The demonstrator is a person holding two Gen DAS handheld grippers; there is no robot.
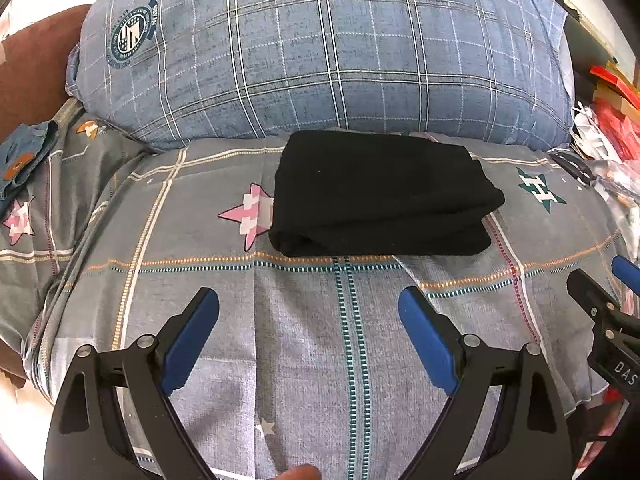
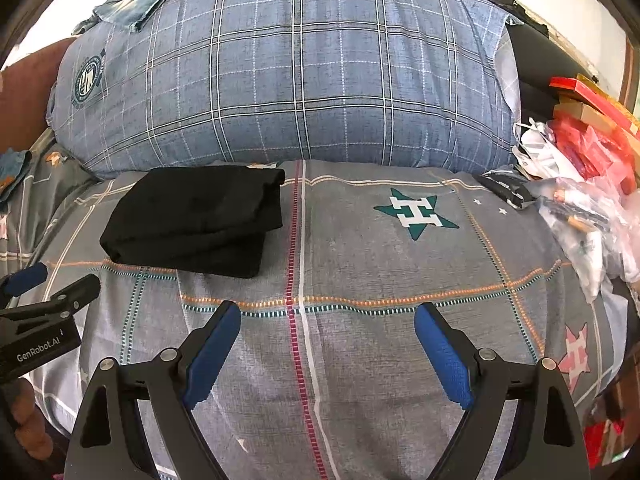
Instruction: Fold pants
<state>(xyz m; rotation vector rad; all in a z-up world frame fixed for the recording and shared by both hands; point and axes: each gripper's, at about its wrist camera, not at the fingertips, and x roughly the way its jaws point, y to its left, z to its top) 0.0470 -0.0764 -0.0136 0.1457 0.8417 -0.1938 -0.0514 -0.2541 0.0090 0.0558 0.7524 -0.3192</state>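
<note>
Black pants (image 1: 380,194) lie folded into a compact rectangle on the grey checked bedsheet (image 1: 312,360), just in front of a big blue plaid pillow (image 1: 320,52). They also show at the left in the right wrist view (image 2: 196,218). My left gripper (image 1: 309,302) is open and empty, hovering over the sheet a short way in front of the pants. My right gripper (image 2: 328,316) is open and empty, to the right of the pants. Each gripper shows at the edge of the other's view: the right gripper (image 1: 608,300) and the left gripper (image 2: 44,300).
Denim clothing lies at the far left (image 1: 24,156) and on top of the pillow (image 2: 132,0). Plastic bags (image 2: 580,216) and red boxes (image 2: 592,116) crowd the right edge of the bed. A brown cushion (image 1: 36,64) sits at the back left.
</note>
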